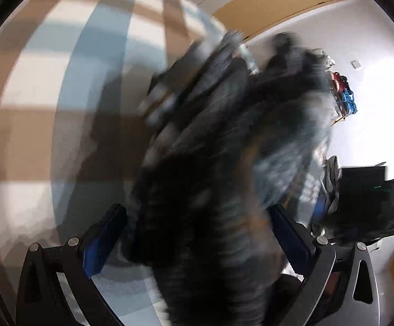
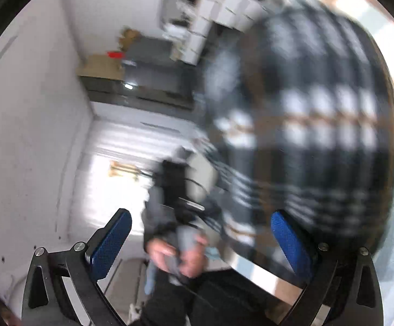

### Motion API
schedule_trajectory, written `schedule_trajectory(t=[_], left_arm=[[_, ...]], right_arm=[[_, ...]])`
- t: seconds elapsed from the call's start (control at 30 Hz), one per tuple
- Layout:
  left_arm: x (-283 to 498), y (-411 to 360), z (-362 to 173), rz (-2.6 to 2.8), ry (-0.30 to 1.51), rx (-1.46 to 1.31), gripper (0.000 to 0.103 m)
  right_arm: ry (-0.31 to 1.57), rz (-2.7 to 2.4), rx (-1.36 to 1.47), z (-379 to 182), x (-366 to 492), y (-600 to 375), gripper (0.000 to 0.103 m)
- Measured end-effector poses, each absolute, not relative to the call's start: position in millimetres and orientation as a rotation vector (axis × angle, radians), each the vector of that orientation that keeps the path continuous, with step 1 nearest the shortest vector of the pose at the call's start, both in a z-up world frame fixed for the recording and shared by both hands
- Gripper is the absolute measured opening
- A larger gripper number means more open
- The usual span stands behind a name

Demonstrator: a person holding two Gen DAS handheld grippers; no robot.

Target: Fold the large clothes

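My left gripper [image 1: 197, 231], fingers apart, frames blurred dark plaid shirt [image 1: 224, 163]; right gripper [image 2: 201, 233] gapes, cloth at one o'clock.

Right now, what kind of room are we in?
Likely a lived-in room or home office, though blur limits certainty: a checked floor covering, stacked white boxes by a dark cabinet, and a seated person beyond the plaid garment.

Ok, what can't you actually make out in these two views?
- Left wrist view: the plaid garment is smeared by motion blur; its type and folds are unreadable, and it hides whether the left claw grips it.
- Right wrist view: the garment's edges are blurred. The right claw is open.
- Background shelves: blurred, contents unclear.
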State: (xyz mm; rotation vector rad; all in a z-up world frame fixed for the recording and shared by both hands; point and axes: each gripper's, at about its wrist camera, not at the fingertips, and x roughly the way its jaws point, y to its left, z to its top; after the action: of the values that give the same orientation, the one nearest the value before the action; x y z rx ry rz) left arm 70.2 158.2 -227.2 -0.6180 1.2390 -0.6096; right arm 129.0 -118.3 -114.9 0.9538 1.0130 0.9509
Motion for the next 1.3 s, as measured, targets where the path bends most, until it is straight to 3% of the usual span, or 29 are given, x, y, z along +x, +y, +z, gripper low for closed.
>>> schedule_trajectory(t=[0.13,0.3,0.5,0.87,1.1,1.3], left_arm=[[72,154,-217,-0.608,1.216,-0.567,0.102],[76,151,-211,-0.591,1.221,-0.514,0.102],[62,158,-191,-0.527,1.151,-0.418,0.102],[25,179,-116,-0.746,0.775,-0.481,0.102],[36,135,-157,-0.757,0.966,-0.325,0.102],[59,145,-190,-0.681,1.086,-0.466,0.102]], right_arm=[[0.923,0.881,0.769,-65,135,-110,0.103],[1.073,0.77,0.568,-36,189,-61,0.103],[1.358,0.633,0.447,-76,246,-25,0.103],[1.415,0.534,0.426,-110,268,-18,0.103],[1.393,0.568,0.463,-101,262,-25,0.103],[1.376,0.717,0.442,-81,253,-28,0.103]])
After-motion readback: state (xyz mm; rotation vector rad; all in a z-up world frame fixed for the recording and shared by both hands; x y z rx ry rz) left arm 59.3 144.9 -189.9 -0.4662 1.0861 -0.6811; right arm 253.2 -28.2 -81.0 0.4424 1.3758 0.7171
